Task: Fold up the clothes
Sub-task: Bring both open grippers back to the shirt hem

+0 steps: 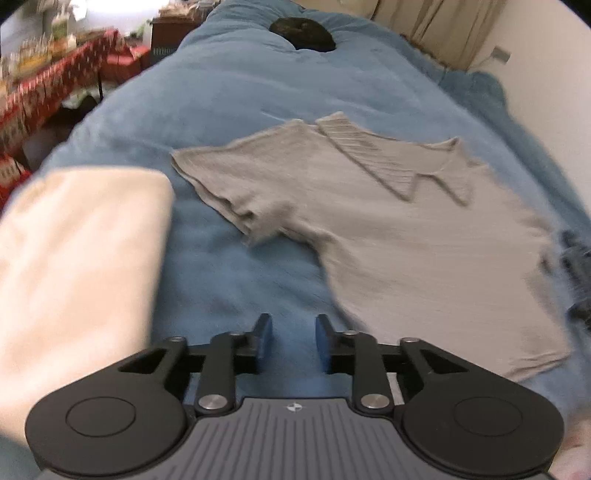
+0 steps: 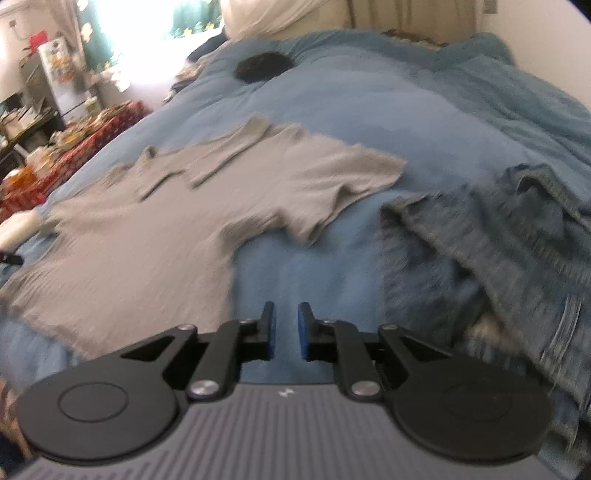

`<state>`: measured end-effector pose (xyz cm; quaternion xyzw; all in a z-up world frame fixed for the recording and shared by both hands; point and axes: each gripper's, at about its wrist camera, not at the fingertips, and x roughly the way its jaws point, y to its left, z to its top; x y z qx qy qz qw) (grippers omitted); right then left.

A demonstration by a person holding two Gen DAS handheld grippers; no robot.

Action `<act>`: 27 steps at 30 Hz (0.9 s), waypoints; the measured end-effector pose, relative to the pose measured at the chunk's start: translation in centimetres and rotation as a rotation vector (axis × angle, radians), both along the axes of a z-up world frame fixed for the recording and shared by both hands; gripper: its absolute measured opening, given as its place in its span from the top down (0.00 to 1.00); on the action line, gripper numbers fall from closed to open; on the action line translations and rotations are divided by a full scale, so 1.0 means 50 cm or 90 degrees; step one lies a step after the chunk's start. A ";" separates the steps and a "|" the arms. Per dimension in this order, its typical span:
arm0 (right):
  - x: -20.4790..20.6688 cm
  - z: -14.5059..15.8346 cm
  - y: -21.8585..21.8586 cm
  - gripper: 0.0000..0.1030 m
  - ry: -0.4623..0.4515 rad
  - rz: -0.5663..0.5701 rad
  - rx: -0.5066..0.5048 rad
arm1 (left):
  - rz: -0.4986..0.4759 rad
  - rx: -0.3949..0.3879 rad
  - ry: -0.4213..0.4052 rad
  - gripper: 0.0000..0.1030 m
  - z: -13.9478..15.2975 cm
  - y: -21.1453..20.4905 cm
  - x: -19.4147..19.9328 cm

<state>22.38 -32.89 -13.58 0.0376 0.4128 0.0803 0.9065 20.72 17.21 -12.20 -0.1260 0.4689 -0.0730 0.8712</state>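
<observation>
Both claws (image 1: 293, 341) (image 2: 287, 330): blk linkage arms, blue pads, silver pivot screws, ribbed grey body.

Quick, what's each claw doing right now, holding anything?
Left claw: open, empty, over the blue bedcover.
Right claw: open, empty.

Home bedroom, blue-covered bed (image 1: 258, 92), curtains (image 1: 424, 26), cluttered side table with red cloth (image 2: 92, 136)

Grey shirt (image 1: 388, 229) on blue bedspread (image 1: 240, 92); cream cloth (image 1: 74, 258).
</observation>
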 end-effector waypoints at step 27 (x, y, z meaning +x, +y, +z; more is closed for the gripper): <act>-0.070 -0.028 0.036 0.69 0.012 -0.028 0.072 | -0.012 -0.062 0.052 0.67 0.003 -0.059 -0.047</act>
